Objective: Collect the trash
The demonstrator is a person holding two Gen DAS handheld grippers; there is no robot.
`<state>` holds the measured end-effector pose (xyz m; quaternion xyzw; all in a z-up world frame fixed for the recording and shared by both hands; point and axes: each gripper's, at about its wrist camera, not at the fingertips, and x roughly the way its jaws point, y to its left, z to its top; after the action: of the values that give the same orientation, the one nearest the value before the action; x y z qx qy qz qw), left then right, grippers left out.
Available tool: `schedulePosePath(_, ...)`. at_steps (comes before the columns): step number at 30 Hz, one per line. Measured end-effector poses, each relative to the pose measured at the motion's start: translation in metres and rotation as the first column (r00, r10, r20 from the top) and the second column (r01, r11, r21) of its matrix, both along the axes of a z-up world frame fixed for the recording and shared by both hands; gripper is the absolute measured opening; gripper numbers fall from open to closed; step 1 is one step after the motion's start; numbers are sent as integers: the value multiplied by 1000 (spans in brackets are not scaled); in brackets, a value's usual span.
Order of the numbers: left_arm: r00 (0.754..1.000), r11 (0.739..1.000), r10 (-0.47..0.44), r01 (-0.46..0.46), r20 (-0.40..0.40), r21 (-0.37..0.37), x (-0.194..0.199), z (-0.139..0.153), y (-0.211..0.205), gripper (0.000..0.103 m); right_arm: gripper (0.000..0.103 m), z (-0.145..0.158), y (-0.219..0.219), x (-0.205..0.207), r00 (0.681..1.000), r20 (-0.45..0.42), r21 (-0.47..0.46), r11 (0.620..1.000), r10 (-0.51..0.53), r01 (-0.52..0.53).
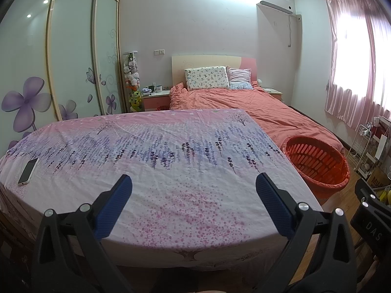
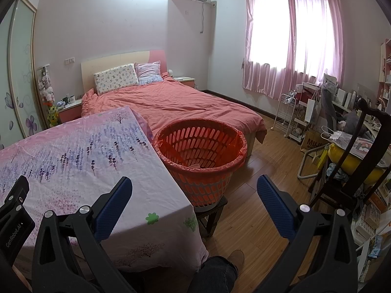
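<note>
My left gripper [image 1: 194, 183] hangs open over the near part of a table covered with a pink, lavender-printed cloth [image 1: 156, 151]; nothing is between its blue pads. My right gripper [image 2: 194, 184] is open too, held above the table's right corner [image 2: 136, 219] and the wooden floor, with nothing in it. An orange slatted basket [image 2: 200, 161] lined with an orange bag stands on a small dark stool just right of the table; something pale lies at its bottom. In the left wrist view the basket [image 1: 317, 163] sits at the right. No loose trash shows on the cloth.
A white phone [image 1: 28, 171] lies on the table's left edge. A bed with a coral duvet [image 2: 176, 102] stands behind. A dark chair [image 2: 354, 166], a wire rack [image 2: 286, 114] and cluttered shelves fill the right side. A person's leg and shoe [image 2: 232, 261] are below.
</note>
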<state>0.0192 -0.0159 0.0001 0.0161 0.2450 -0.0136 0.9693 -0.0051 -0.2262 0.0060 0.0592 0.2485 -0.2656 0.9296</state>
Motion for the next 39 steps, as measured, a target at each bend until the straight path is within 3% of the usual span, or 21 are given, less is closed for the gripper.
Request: schedulePosePath(39,1000,1000,0,0,-4,7,-1,-3,1,99,101,2,-2,1,1000,-2,1,1000,1,-1)
